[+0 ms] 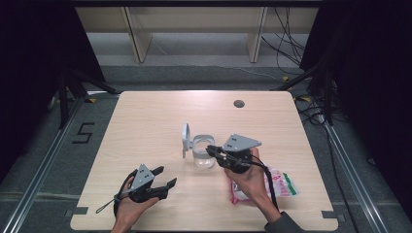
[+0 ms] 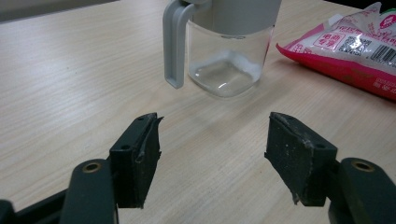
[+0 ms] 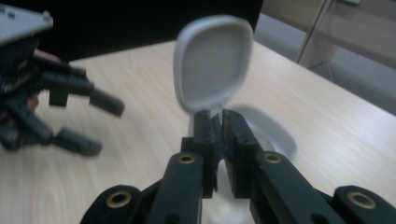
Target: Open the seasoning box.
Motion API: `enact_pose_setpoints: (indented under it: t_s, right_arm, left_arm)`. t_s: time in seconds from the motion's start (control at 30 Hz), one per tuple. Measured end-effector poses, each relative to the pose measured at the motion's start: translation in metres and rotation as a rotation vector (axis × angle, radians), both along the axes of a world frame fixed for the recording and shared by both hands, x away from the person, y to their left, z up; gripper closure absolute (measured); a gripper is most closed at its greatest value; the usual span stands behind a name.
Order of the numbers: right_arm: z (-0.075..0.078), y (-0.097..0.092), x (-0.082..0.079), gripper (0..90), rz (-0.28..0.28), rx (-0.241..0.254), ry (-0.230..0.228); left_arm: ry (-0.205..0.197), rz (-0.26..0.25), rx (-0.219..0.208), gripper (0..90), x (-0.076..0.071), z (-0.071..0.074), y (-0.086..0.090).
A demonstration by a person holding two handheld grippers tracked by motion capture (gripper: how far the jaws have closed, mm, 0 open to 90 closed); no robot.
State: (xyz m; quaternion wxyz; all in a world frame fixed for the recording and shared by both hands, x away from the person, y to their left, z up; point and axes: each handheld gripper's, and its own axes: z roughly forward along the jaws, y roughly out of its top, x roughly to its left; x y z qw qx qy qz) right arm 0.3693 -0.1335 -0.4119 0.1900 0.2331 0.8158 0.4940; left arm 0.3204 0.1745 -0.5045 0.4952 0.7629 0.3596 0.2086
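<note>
On the table, near its middle, a clear jar stands upright with its grey hinged lid flipped up. White powder lies thinly along the jar's bottom edge; otherwise it looks empty. Right gripper has its jaws closed on the jar's grey rim, just beside the hinge. Left gripper hovers near the table's front, jaws wide apart, holding nothing. Pink-and-white packet lies flat beside the right hand.
</note>
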Motion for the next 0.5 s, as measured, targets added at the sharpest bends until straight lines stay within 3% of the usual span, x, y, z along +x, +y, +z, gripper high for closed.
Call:
enact_pose_setpoints:
  t_s: [0.07, 0.17, 0.2, 0.33, 0.37, 0.4, 0.43, 0.5]
  right_arm:
    - [-0.001, -0.006, -0.003, 82.3, -0.008, 0.005, 0.02]
    - [-0.005, -0.036, -0.017, 83.3, -0.059, 0.0, 0.039]
    - [-0.006, -0.043, -0.019, 85.2, -0.055, -0.004, 0.025]
    - [-0.015, -0.074, -0.038, 90.0, -0.094, 0.001, 0.062]
    - [-0.018, -0.08, -0.041, 90.0, -0.093, -0.01, 0.068]
    - [-0.022, -0.084, -0.043, 90.0, -0.09, -0.016, 0.075]
    - [-0.025, -0.085, -0.047, 90.0, -0.108, -0.009, 0.108]
    - [-0.031, -0.087, -0.05, 90.0, -0.098, -0.025, 0.104]
  left_arm:
    - [0.008, 0.001, -0.01, 33.9, 0.0, 0.0, 0.0]
    - [0.006, -0.004, 0.002, 33.7, -0.001, 0.0, 0.0]
    - [0.015, 0.003, -0.006, 33.6, -0.001, -0.001, 0.0]
    - [0.021, 0.006, -0.029, 33.7, -0.001, -0.002, -0.002]
    - [0.02, -0.005, -0.012, 33.6, 0.0, -0.002, -0.001]
    - [0.019, 0.001, -0.029, 33.6, 0.0, -0.003, -0.002]
    - [0.02, -0.002, -0.011, 33.7, 0.0, -0.002, -0.001]
    - [0.017, 0.001, -0.02, 33.6, 0.0, -0.001, -0.002]
